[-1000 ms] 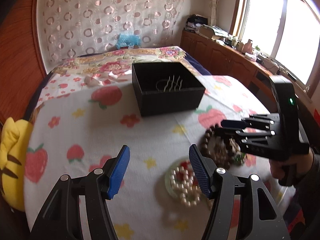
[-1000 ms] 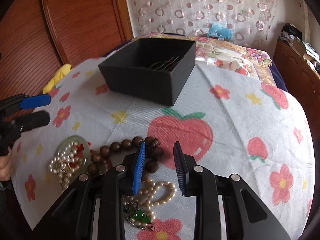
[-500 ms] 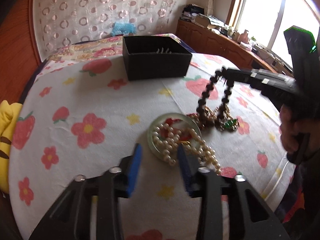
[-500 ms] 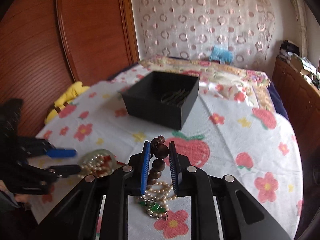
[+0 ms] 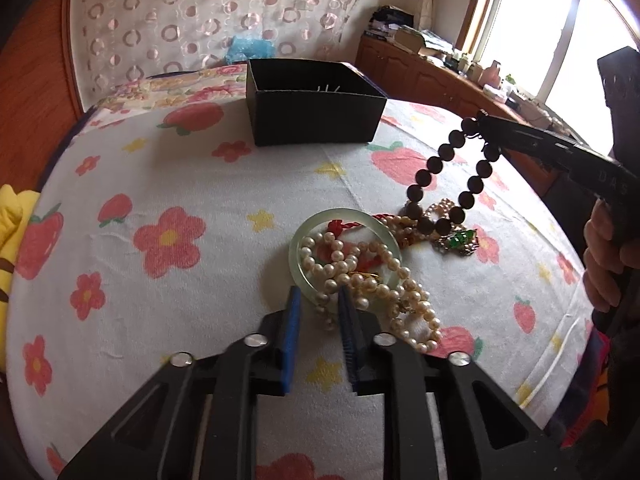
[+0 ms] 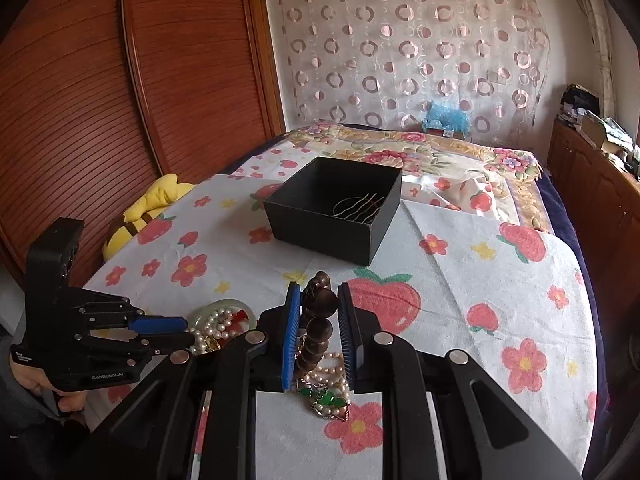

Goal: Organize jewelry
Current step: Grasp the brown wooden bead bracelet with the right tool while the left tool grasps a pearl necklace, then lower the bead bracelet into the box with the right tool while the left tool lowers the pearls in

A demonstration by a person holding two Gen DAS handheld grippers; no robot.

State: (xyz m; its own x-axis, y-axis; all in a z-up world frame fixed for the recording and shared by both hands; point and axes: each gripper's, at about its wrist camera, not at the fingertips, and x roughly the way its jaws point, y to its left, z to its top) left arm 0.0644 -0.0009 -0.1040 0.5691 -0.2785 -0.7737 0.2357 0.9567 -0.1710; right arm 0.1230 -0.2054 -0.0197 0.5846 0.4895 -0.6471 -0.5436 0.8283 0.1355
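My right gripper (image 6: 319, 300) is shut on a dark brown bead bracelet (image 6: 318, 326) and holds it up; in the left wrist view the bracelet (image 5: 448, 184) hangs from the right gripper (image 5: 480, 124) with its bottom beads at the pile. My left gripper (image 5: 319, 300) is nearly shut around a white pearl strand (image 5: 336, 272) lying over a pale green bangle (image 5: 344, 216). A pearl necklace with a green pendant (image 6: 326, 398) lies below my right gripper. The open black box (image 6: 334, 210) holds a thin metal piece (image 6: 360, 206).
The flowered tablecloth (image 5: 180, 184) covers the table. A yellow plush toy (image 6: 148, 208) sits at the table's left edge. A bed (image 6: 420, 152) lies behind the table, a wooden cabinet (image 6: 592, 184) to the right, wooden doors on the left.
My right gripper closed on the brown bracelet and raised it off the cloth. My left gripper moved down to the pearls and its jaws narrowed around the strand.
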